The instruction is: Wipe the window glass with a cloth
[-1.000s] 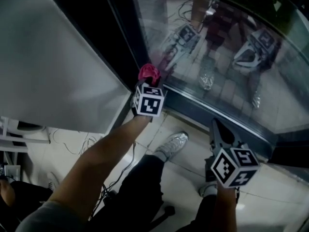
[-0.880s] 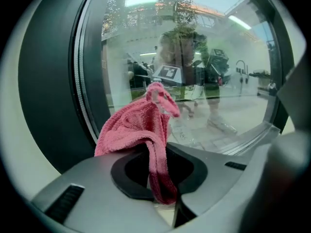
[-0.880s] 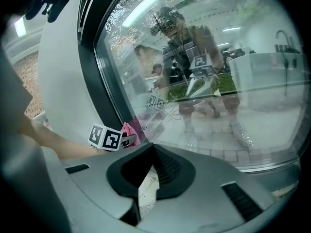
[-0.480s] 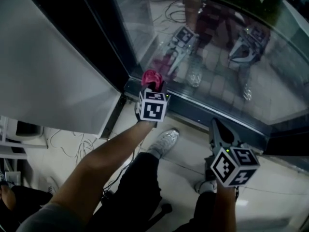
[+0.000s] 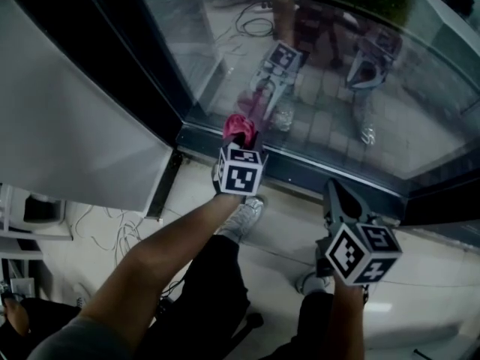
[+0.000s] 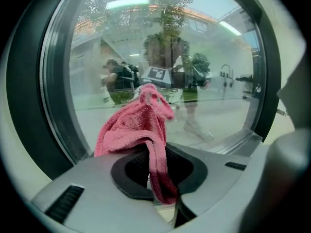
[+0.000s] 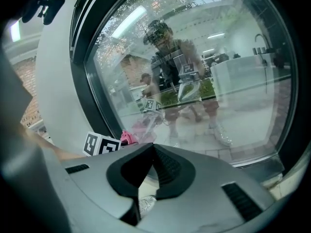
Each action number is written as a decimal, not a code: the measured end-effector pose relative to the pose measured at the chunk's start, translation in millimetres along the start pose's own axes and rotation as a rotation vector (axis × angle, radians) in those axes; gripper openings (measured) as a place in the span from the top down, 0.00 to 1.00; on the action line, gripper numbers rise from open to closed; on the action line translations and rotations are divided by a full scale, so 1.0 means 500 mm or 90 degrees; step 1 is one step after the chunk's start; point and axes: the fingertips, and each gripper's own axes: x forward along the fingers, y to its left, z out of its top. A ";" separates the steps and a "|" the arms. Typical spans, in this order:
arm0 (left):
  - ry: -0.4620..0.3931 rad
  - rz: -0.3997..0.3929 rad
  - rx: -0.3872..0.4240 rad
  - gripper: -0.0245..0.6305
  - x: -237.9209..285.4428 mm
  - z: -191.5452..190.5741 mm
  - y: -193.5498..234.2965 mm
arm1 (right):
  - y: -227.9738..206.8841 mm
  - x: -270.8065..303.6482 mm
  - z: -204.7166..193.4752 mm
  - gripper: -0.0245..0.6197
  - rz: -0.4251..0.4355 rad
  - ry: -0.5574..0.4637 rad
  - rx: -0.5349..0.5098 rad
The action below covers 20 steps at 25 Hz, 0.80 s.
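Observation:
A pink cloth point(image 5: 238, 126) is bunched in my left gripper point(image 5: 241, 135), which is shut on it at the bottom left corner of the window glass point(image 5: 337, 73). In the left gripper view the cloth point(image 6: 138, 125) spills over the jaws of the left gripper point(image 6: 163, 178) and stands up against the glass point(image 6: 214, 81). I cannot tell whether it touches the pane. My right gripper point(image 5: 335, 195) hangs lower right, short of the sill, jaws shut and empty. The right gripper view shows the right gripper point(image 7: 153, 148) pointing at the glass point(image 7: 233, 91), with the cloth point(image 7: 128, 138) at the left.
A dark frame post point(image 5: 135, 66) and a white panel point(image 5: 67, 126) stand left of the pane. A dark sill point(image 5: 315, 172) runs under the glass. Cables point(image 5: 112, 231) lie on the tiled floor at the left. The person's shoe point(image 5: 241, 217) is below the left gripper.
The head view has swung, so more glass shows. My left gripper, still holding the cloth, stays at the pane's bottom corner, slightly farther right. The right gripper has hardly moved.

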 end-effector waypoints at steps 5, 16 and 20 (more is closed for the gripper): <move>0.006 -0.013 -0.008 0.87 0.003 0.009 -0.062 | -0.037 -0.031 0.002 0.96 -0.013 -0.011 0.012; 0.003 -0.058 0.014 0.87 0.006 0.026 -0.214 | -0.110 -0.093 0.010 0.96 -0.042 -0.042 0.018; 0.003 -0.068 0.014 0.88 0.011 0.029 -0.256 | -0.133 -0.116 0.017 0.96 -0.048 -0.058 0.033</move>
